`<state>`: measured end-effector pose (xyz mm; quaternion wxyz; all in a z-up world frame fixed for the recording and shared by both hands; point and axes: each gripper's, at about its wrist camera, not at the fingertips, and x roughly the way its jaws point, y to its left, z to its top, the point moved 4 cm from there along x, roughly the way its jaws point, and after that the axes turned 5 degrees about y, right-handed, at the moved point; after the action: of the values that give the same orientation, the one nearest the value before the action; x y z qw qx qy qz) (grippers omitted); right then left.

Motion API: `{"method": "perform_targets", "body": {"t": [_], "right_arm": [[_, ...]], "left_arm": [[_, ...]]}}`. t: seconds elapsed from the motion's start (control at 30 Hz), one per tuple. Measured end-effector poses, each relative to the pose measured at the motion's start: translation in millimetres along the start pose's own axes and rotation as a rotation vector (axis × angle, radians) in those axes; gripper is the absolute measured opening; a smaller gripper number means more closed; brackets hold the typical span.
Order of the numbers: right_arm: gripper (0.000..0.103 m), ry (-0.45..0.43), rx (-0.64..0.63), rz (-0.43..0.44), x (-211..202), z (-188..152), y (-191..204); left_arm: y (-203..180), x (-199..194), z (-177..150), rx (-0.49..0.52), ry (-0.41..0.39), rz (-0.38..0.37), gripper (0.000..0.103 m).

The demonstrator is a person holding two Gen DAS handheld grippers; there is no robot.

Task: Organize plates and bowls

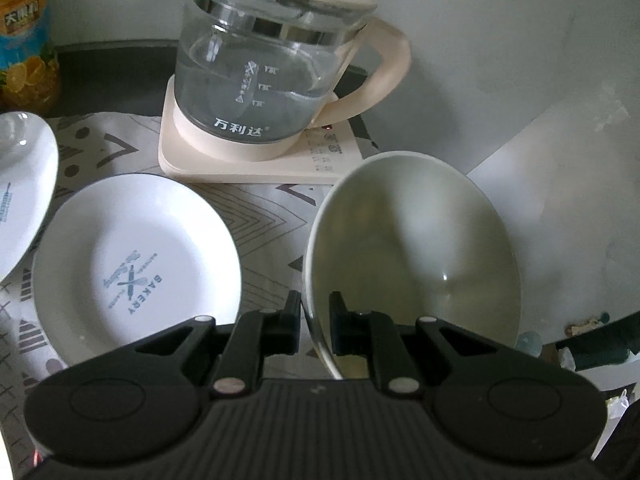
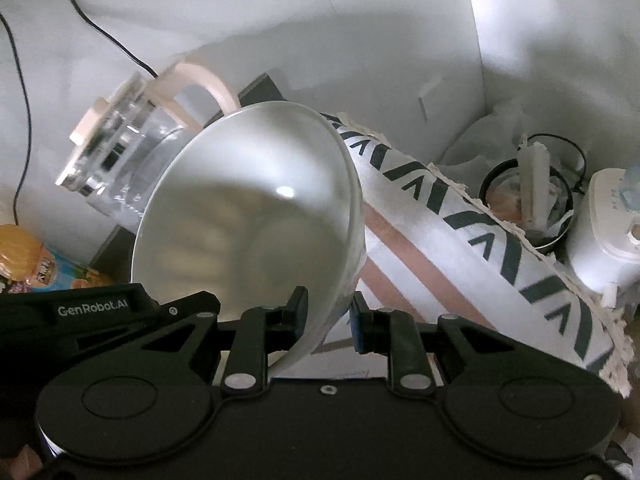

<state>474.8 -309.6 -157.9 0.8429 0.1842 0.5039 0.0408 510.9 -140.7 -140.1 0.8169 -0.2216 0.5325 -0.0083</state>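
Here both grippers pinch a bowl by its rim. The left gripper (image 1: 314,320) has its fingers closed narrow on the near left edge of a white bowl (image 1: 416,248), one finger outside the wall and one inside, and the bowl is tipped up so that its hollow faces the camera. It is held low over the patterned cloth (image 1: 264,216), pointing toward the kettle (image 1: 272,76) on its cream base at the back. To the left of the bowl a plate (image 1: 132,264) printed "BAKERY" lies flat on the cloth, and a second plate (image 1: 24,184) shows at the left edge, partly out of view. A yellow bottle (image 1: 26,36) stands in the far left corner.

The right gripper (image 2: 330,316) is rolled so that the scene slants, and it grips the lower right rim of a bowl (image 2: 248,216) the same way, hollow toward the lens. Whether this is the same bowl cannot be told. The left gripper's black body (image 2: 92,312) sits just beside it at the lower left. Behind the bowl lie the kettle (image 2: 120,160) and the cloth's edge (image 2: 500,240).
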Motion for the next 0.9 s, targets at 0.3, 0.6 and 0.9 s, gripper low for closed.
{"method": "perform_targets", "body": {"t": [0.3,0.6,0.9], "right_arm": [[0.022,-0.056,0.022,-0.009,-34,-25,13],[0.023,-0.092,0.022,-0.004,-63,-56,28],[0.023,-0.108,0.009,-0.011,-79,-85,42]], "left_arm": [[12,-32,-21,0.03,-0.022,-0.037,0.012],[28,-67,-42,0.034,-0.047,-0.047,0.012],[45,-90,-62,0.035,-0.059,-0.056,0.013]]}}
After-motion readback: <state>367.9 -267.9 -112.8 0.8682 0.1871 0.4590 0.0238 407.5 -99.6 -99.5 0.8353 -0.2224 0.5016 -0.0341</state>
